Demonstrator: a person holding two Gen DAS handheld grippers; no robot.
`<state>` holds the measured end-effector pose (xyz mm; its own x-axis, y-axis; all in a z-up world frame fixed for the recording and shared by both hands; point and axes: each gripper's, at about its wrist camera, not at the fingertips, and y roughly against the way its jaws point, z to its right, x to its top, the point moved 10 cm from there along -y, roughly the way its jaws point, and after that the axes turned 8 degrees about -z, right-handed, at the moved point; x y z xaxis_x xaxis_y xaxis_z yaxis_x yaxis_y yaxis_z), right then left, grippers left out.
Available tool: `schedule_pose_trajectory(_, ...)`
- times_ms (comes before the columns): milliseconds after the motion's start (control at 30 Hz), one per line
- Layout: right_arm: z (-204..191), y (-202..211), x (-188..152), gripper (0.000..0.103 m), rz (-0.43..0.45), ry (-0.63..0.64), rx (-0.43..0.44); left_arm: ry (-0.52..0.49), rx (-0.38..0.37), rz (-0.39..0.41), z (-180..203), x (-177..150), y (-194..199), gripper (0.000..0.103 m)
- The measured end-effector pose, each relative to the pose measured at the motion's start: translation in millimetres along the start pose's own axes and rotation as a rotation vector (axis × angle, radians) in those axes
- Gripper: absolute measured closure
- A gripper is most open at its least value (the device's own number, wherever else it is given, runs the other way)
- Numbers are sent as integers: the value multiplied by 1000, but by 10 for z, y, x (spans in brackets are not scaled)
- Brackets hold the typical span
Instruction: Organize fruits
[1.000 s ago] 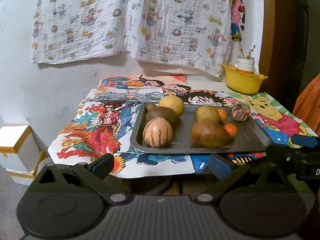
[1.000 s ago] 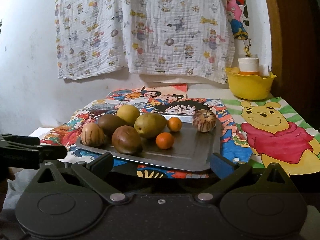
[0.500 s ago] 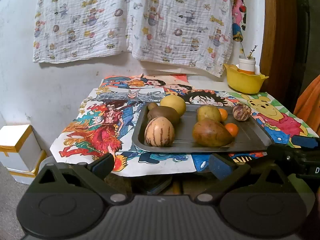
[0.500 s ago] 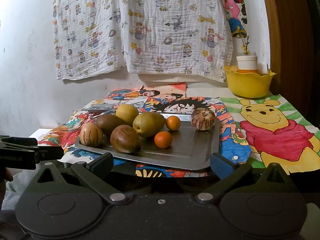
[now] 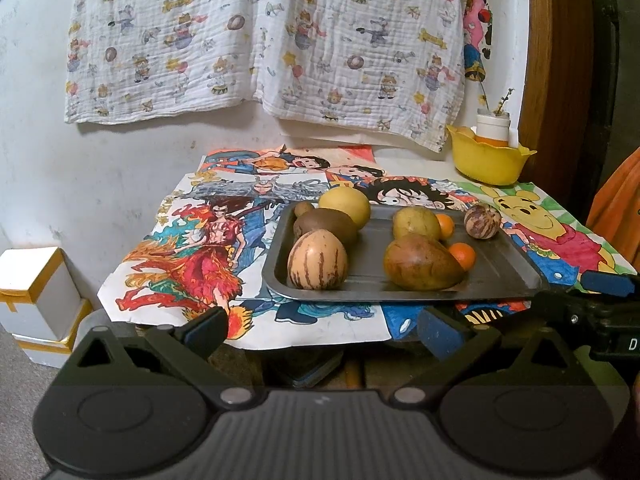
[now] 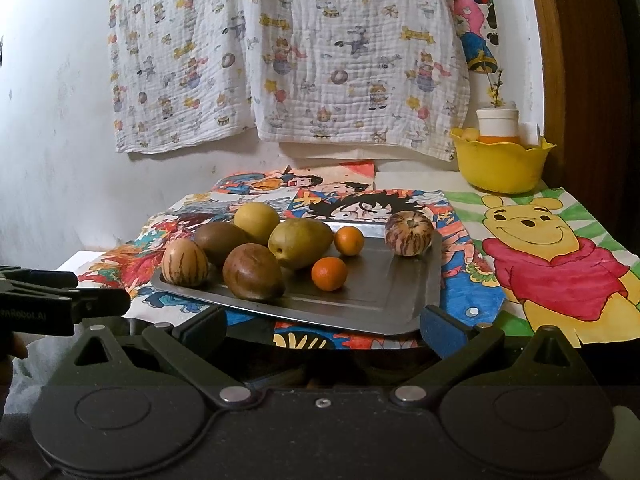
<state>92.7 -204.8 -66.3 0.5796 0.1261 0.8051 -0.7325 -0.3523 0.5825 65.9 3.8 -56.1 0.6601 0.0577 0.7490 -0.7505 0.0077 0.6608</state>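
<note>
My left gripper (image 5: 322, 330) hangs short of the table edge, jaws spread wide, holding nothing. Ahead, a shallow grey metal tray (image 5: 512, 276) sits on glossy cartoon posters (image 5: 192, 256). Sweeping across it: a striped, egg-shaped melon (image 5: 317, 265), a dull brown oval fruit (image 5: 325, 225), a smooth yellow round one (image 5: 345, 206), a blotchy brown mango (image 5: 420, 263), a greenish pear-shaped fruit (image 5: 416, 222), two small glossy oranges (image 5: 463, 255), a streaked round fruit (image 5: 482, 220). My right gripper (image 6: 322, 328) is equally wide and empty before the tray's near rim. Far right, a scalloped yellow plastic bowl (image 6: 502, 164).
</note>
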Motion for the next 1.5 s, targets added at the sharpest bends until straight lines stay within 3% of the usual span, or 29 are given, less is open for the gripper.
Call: schedule_pose_trajectory(1500, -34, -18, -34, 1, -22, 9, 25, 1, 7, -17, -45, -22, -22, 0)
